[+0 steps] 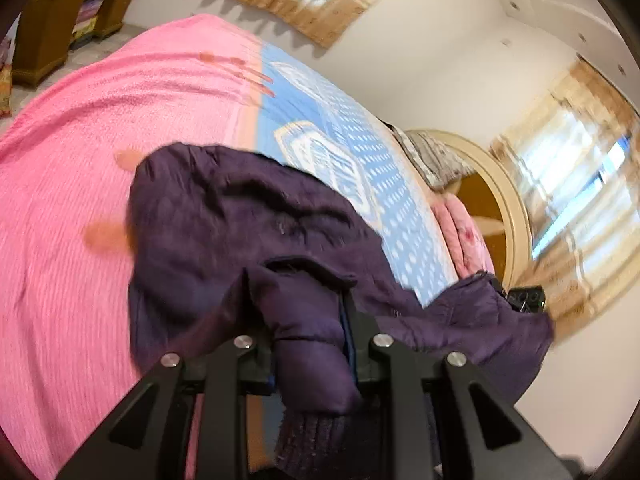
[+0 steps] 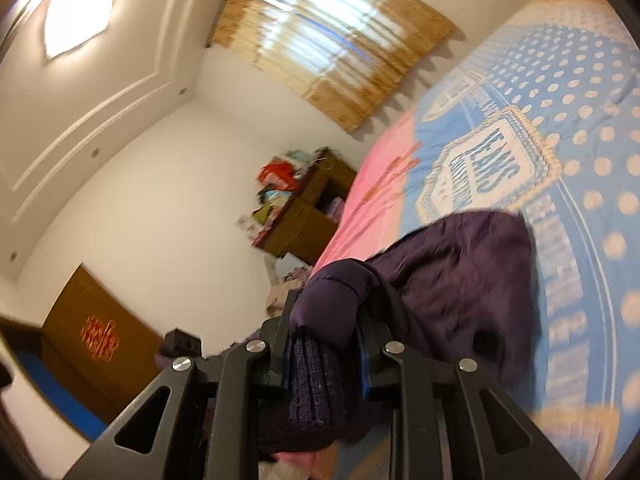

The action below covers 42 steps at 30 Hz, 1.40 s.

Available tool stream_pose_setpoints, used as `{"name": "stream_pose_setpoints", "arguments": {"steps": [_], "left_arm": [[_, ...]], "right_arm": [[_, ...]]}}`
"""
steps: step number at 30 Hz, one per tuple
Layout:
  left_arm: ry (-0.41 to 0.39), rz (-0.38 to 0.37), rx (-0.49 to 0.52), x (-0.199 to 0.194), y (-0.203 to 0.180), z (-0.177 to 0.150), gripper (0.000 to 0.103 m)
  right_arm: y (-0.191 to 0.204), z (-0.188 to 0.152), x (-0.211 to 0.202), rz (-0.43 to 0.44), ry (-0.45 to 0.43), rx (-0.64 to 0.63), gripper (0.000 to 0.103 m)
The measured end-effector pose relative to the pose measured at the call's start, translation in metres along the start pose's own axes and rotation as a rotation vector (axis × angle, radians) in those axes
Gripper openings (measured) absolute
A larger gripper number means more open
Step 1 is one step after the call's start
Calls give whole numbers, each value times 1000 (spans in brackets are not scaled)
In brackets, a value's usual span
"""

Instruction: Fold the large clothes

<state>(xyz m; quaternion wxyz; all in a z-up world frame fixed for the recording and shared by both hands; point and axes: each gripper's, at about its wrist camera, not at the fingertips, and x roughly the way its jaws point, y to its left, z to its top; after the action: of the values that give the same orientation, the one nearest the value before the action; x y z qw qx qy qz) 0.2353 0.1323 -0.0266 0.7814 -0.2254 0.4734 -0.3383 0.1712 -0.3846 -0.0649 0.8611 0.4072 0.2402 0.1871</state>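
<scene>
Left wrist view: the black left tongs (image 1: 310, 320) are closed on a padded sleeve of a dark purple quilted jacket (image 1: 224, 216), the sleeve's ribbed knit cuff (image 1: 316, 432) hanging toward the camera between the two fingers; the rest of the jacket spreads out crumpled beyond the tongs, over a bed covered by a pink ribbed blanket (image 1: 72, 152) on the left and a light blue polka-dot sheet (image 1: 360, 136) on the right; at the far right edge of the jacket, part of the other black tongs (image 1: 526, 299) shows beside the cloth; a round cream-framed headboard (image 1: 516, 208) and a curtained window (image 1: 580, 184) lie beyond; the picture is blurred.

Right wrist view: the black right tongs (image 2: 326, 340) are clamped on the jacket's other sleeve (image 2: 332, 300), its dark knit cuff (image 2: 312, 384) pinched between the fingers; the jacket's body (image 2: 460, 276) lies bunched on the blue sheet (image 2: 580, 128) near a printed badge (image 2: 484, 168); the pink blanket (image 2: 372, 192) runs toward a cluttered brown wooden cabinet (image 2: 308, 204); a small piece of the left tongs (image 2: 182, 342) shows low on the left.
</scene>
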Motion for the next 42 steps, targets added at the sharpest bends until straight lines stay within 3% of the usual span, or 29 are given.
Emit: {"name": "stream_pose_setpoints", "arguments": {"steps": [3,6,8,10,14,16,18,19,23,24,25,27,29,31,34,36,38,39,40,42], "left_arm": [[29,2,-59,38,28,32,28],[131,24,-258,87,79,54,32],[159,20,-363,101,101,59,35],[168,6,-407,103,110,60,38],[157,-32,-354,83,94,66,53],[139,-87,-353,70,88,68,73],[109,-105,-356,59,84,74,99],[80,-100,-355,56,83,81,103],[-16,-129,-360,43,86,94,103],[-37,-96,-342,41,84,94,103],[-59,-32,-301,39,80,92,103],[-72,95,-189,43,69,84,103],[-120,278,-18,54,52,72,103],[-152,398,160,68,34,62,103],[-145,496,387,95,10,44,101],[-108,533,503,122,-3,37,101],[-63,575,542,145,-3,39,100],[-30,570,540,156,3,43,100],[-16,572,523,161,11,45,100],[-11,560,487,163,25,47,87]], "right_arm": [[-29,31,52,-78,25,40,24],[-66,45,106,-192,79,47,24],[-92,46,133,-240,105,78,27],[-115,44,150,-250,145,113,31],[-129,39,155,-188,141,143,40],[-137,40,155,-158,138,173,46],[-144,39,154,-128,131,207,52],[-145,39,152,-116,124,213,54],[-140,40,134,-55,53,228,66],[-137,42,128,-57,21,231,80],[-132,45,119,-77,-23,223,88],[-116,52,103,-129,-77,168,88],[-89,58,96,-221,-86,36,88],[-52,56,109,-340,-44,-175,88],[-9,35,150,-445,108,-479,88],[-1,21,182,-516,212,-582,88],[-9,14,202,-516,292,-568,85],[-17,10,211,-527,334,-557,77],[-26,4,224,-563,391,-565,61],[-33,-4,231,-603,415,-597,47]]}}
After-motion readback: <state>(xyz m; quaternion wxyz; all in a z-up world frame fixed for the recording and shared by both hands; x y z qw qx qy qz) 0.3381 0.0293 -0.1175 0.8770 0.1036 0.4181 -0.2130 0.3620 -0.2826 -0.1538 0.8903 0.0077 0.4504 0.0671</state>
